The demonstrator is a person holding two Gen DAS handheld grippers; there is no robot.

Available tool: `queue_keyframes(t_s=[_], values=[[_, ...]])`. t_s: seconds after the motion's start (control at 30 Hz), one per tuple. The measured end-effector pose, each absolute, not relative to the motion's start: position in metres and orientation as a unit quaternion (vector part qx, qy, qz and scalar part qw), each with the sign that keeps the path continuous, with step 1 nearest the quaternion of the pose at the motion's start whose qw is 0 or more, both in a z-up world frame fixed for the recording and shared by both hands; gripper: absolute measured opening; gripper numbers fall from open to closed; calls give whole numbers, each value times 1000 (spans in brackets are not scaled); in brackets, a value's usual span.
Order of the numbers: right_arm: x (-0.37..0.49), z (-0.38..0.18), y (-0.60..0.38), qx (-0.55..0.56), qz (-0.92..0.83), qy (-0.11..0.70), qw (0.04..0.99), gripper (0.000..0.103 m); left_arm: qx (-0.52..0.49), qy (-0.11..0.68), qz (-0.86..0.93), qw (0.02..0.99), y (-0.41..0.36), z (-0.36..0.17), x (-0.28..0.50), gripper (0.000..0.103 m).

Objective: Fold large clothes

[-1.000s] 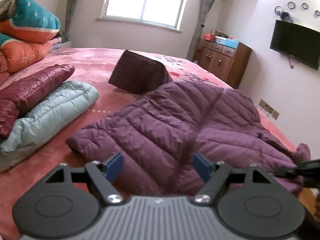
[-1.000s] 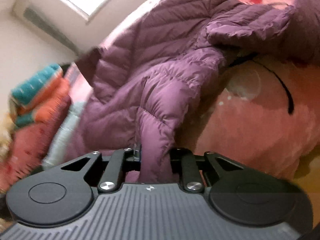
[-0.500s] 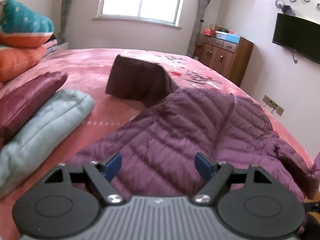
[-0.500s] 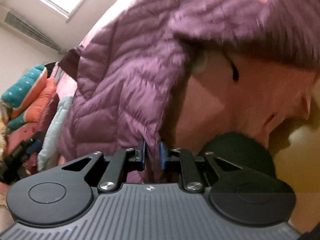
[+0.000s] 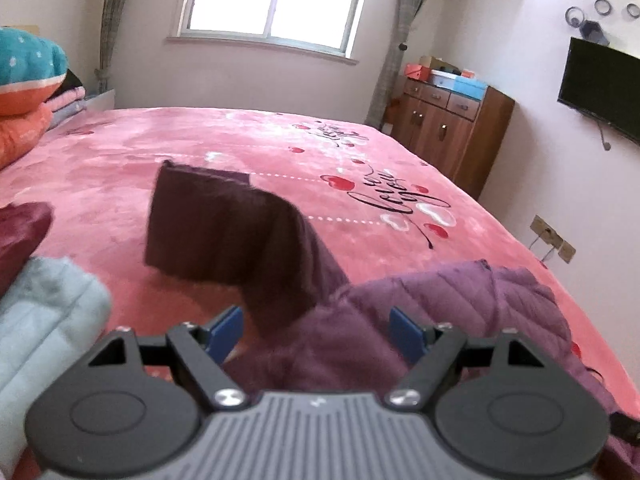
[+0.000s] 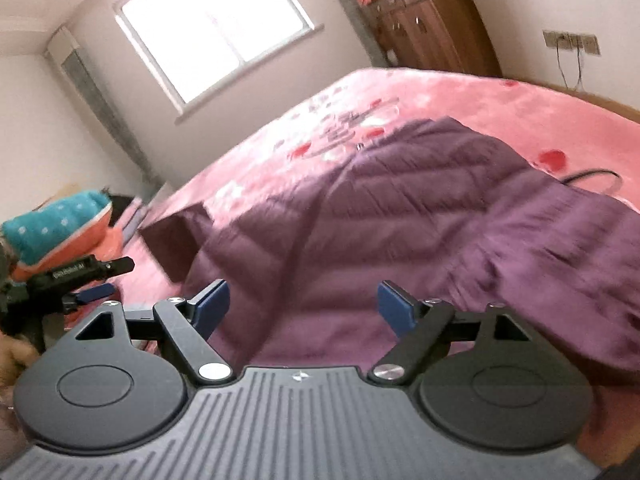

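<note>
Now my right tongs (image 6: 303, 305) stand spread wide; their jaws have just been opening, and nothing is pinched between them, only the purple puffer jacket (image 6: 400, 232) lying on the bed (image 6: 500, 112) below. In the right wrist view the jacket fills the middle of the frame, its long axis running from the lower right up toward the upper left, where its dark lining end (image 6: 176, 240) points toward the window (image 6: 216, 32). My left tongs (image 5: 316, 330) are also spread and grip nothing. In the left wrist view the jacket (image 5: 440, 312) sits in the lower right, with its dark end (image 5: 224, 228) stretching up to the middle left of the frame. A pale blue folded coat (image 5: 44, 320) lies at the lower left edge, blurred. From the right wrist view, my left tongs (image 6: 96, 280) show at the left edge.
</note>
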State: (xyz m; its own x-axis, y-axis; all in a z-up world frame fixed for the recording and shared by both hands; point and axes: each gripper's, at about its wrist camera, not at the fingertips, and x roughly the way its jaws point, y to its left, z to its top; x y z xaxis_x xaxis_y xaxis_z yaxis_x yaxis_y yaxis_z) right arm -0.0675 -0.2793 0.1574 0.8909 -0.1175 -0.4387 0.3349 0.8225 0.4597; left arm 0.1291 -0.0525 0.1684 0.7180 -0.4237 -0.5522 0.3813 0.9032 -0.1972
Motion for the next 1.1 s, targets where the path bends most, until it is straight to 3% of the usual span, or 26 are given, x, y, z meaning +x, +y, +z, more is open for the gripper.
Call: queue_keyframes(t_s=[0.23,0.47,0.57,0.63,0.73,0.83,1.1], values=[[-1,95,-292,222,-149,186,946,102,-9,328,-186,926,-100,136,195,73],[15,57,-326,280,-157,201,926,103,-12,366,-162,916,-131,111,248,69],[15,52,-323,269,-147,200,931,103,-40,385,-154,909,-134,105,263,60],[21,50,-319,259,-143,200,934,103,-49,402,-144,903,-137,99,272,33],[25,51,-320,247,-138,203,937,103,-72,386,-137,909,-137,97,273,14],[31,51,-316,243,-137,202,939,103,-76,344,-109,929,-131,107,269,8],[36,60,-313,222,-106,194,950,103,-118,254,-21,960,-42,173,278,6]])
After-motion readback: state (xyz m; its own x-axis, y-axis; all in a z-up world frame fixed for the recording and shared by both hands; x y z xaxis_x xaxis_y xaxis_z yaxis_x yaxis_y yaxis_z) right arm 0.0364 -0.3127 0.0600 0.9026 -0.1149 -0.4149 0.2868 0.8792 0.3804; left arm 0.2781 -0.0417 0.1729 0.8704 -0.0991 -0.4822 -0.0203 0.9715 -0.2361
